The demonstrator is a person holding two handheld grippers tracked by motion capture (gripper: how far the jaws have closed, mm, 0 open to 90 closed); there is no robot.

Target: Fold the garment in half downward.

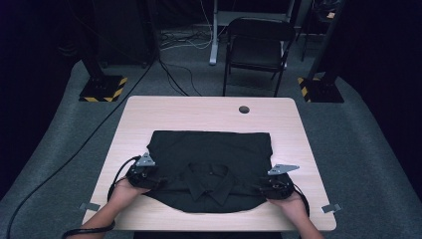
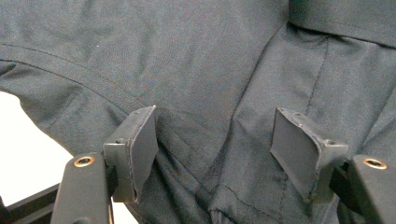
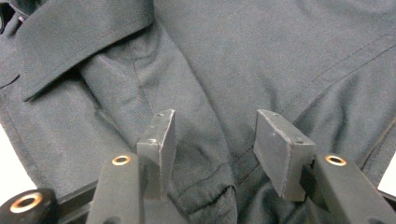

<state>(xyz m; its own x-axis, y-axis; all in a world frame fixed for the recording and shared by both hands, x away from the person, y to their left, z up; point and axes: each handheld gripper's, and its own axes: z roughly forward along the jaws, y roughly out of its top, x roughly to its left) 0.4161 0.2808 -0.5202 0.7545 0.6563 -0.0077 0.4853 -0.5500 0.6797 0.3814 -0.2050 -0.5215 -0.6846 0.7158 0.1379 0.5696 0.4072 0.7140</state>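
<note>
Shirt: a folded black woven-cloth collared shirt [image 1: 211, 169] lies flat on the pale wood-grain rectangular table [image 1: 209, 112], toward the person's edge, collar on the near side.
Left gripper: the black two-jaw left gripper [image 1: 149, 180] sits at the shirt's near left corner; its jaws stand spread, a loose ridge of cloth between them, pads not pressing on it.
Right gripper: the black two-jaw right gripper [image 1: 263, 188] sits at the near right corner; jaws likewise parted over bunched cloth, nothing pinched.
High view alone: the shirt's squared outline, a round cable hole [image 1: 244, 109] in the table's far edge, a black folding chair [image 1: 259, 50] beyond, grey carpet, and two black stand bases with yellow-striped corners [image 1: 103, 88].
Left gripper view alone: fine twill weave, a stitched seam [image 2: 88, 77] curving across the shirt, and the flat matte square pads [image 2: 140, 149] with scuffed edges.
Right gripper view alone: the pointed collar [image 3: 84, 39] with its stitched border, and soft creases running down between the pads [image 3: 280, 149].
Textures: dull, soft cloth against smooth tabletop; the gripper arms carry brass-coloured rivets.
</note>
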